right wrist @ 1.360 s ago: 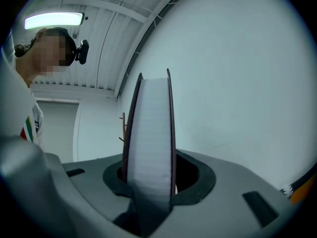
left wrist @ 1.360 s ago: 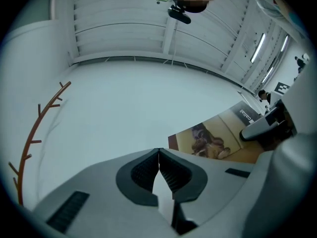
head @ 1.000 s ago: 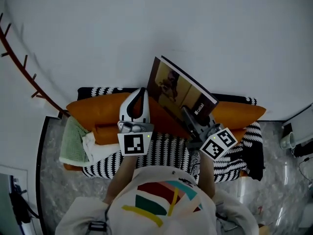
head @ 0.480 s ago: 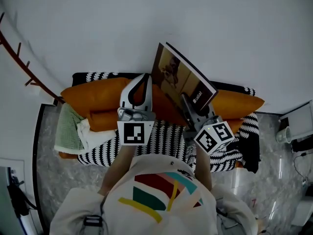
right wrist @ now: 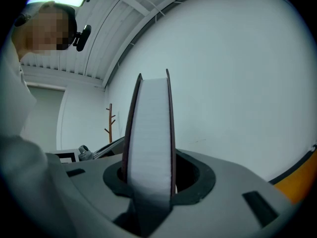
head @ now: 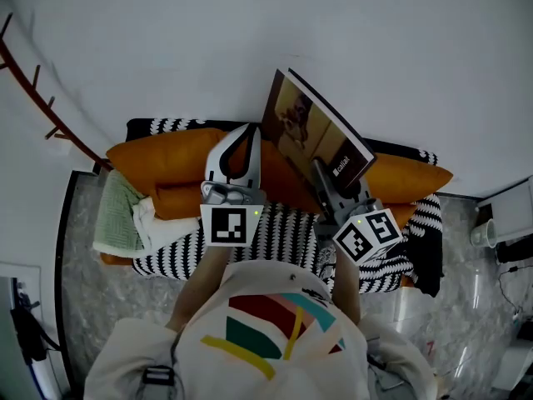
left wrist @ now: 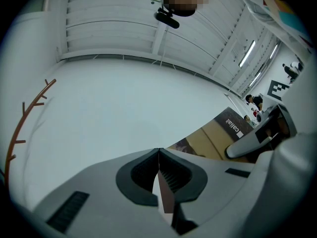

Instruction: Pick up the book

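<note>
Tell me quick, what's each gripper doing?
Left gripper: closed, holding nothing.
Right gripper: closed on the book.

Pale wall (left wrist: 124, 98) across the middle, left gripper (left wrist: 158, 155) low in front with jaws pressed together on nothing, brown-covered book (left wrist: 213, 138) tilted at right, right gripper (left wrist: 237, 149) clamped on it, thin reddish coat rack (left wrist: 20, 128) at left, ribbed ceiling (left wrist: 114, 24) above.

The blanket (head: 283, 238) lies on the sofa (head: 158, 163) seat. Towels (head: 125, 223) lie on the sofa's left end. The book (head: 312, 132) stands tilted above the sofa's middle, its lower edge in the right gripper (head: 321, 172). The left gripper (head: 241, 136) hangs over the sofa's back, left of middle. A coat rack (head: 33, 86) stands left of the sofa.
</note>
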Available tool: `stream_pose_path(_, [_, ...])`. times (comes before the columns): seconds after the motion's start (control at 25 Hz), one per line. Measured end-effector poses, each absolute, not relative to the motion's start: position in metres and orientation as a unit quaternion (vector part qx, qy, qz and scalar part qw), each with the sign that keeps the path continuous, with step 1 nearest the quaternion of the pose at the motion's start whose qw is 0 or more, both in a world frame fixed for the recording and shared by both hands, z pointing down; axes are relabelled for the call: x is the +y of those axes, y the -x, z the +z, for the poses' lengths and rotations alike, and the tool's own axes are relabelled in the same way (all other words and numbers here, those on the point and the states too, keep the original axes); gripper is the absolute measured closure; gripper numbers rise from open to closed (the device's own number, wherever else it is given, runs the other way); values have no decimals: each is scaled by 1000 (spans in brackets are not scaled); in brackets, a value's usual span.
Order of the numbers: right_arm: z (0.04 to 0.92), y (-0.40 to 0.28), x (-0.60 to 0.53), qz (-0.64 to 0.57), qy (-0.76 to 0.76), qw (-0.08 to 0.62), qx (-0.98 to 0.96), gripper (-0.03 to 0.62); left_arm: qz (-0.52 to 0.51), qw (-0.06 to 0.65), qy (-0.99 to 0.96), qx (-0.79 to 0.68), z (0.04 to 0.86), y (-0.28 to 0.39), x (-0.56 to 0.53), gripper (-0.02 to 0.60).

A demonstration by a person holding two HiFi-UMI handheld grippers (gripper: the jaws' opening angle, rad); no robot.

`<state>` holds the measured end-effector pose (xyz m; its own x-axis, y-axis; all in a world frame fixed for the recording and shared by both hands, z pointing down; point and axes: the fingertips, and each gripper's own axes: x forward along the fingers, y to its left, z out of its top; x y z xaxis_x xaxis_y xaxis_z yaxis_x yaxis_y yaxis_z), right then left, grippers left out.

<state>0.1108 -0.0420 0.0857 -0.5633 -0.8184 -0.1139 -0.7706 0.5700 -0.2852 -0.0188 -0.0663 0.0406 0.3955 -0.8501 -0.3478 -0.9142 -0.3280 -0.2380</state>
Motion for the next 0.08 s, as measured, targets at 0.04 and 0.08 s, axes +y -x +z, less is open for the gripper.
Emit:
stream_pose_path(0.04, [86, -110, -41, -102, 452, 118, 878, 439, 86, 199, 810, 545, 40, 20, -66, 574])
stream_pose_path(0.08, [86, -110, -40, -102, 451, 119, 879, 439, 91, 197, 809, 546, 39, 21, -65, 572])
